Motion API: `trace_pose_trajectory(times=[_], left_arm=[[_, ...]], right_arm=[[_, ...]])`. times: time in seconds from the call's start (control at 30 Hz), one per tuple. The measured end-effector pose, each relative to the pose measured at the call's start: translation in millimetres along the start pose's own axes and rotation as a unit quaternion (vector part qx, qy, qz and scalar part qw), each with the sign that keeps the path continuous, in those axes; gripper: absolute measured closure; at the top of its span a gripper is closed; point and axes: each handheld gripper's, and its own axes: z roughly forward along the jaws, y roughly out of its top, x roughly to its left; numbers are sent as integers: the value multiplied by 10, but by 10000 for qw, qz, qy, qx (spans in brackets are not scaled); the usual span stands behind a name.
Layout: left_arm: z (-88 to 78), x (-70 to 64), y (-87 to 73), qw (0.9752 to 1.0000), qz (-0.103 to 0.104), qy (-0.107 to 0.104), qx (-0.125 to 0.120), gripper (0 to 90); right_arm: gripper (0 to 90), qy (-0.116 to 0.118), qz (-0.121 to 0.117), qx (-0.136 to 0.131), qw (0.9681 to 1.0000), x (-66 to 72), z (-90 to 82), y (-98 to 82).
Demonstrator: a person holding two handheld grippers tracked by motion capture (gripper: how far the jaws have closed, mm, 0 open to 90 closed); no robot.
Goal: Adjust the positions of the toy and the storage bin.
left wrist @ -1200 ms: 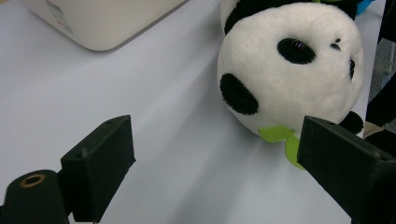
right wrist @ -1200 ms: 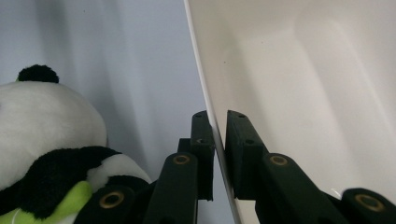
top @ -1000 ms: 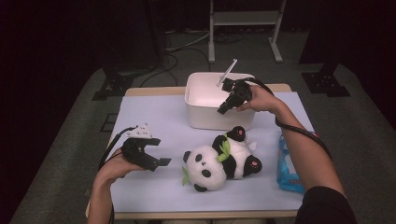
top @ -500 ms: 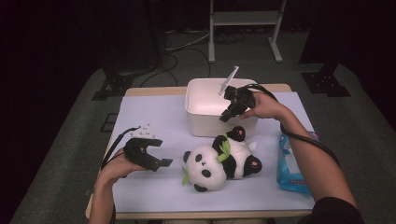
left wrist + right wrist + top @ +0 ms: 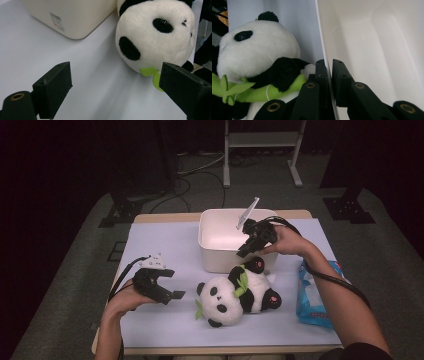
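High view puts the white bin at 12 o'clock on the table, with the panda lying on its side just in front of it, toward 6 o'clock. The right gripper is clamped on the bin's near wall: in the right gripper view its jaws pinch the thin rim, one jaw outside, one inside, the panda's head just beside the outer jaw at 9 o'clock. The left gripper hovers low at 8 o'clock of the table, jaws spread wide and aimed at the panda's face, apart from it and not yet around it.

The step looks like steadying the bin while the left goes for the toy. To do it well, the right should keep its pinch square on the wall so the light bin does not tip or slide. The left should close on the plush body or head, deep enough to catch stuffing, not just the green leaf.

The right forearm reaches in from 5 o'clock, wrist bent down over the rim. The left forearm comes from 7 o'clock, hand level, gripper pointing toward 3 o'clock.
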Motion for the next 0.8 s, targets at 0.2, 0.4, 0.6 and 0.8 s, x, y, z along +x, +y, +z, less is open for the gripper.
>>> trace_pose_trajectory(times=[0.2, 0.4, 0.6, 0.8], left_arm=[[-6, -1, 0, 10000, -4, 9, -12, 101], [-13, -4, 0, 10000, -6, 18, -24, 101], [-13, -2, -1, 10000, -8, 15, -18, 101], [-25, 6, 0, 10000, 9, 21, -20, 101]], right_arm=[[826, 2, -10, -4, 10000, 32, -1, -13], [826, -9, -13, -20, 10000, 45, 0, -19], [826, -10, -27, 2, 10000, 55, 2, -17], [827, -34, -21, 40, 10000, 67, 3, -6]])
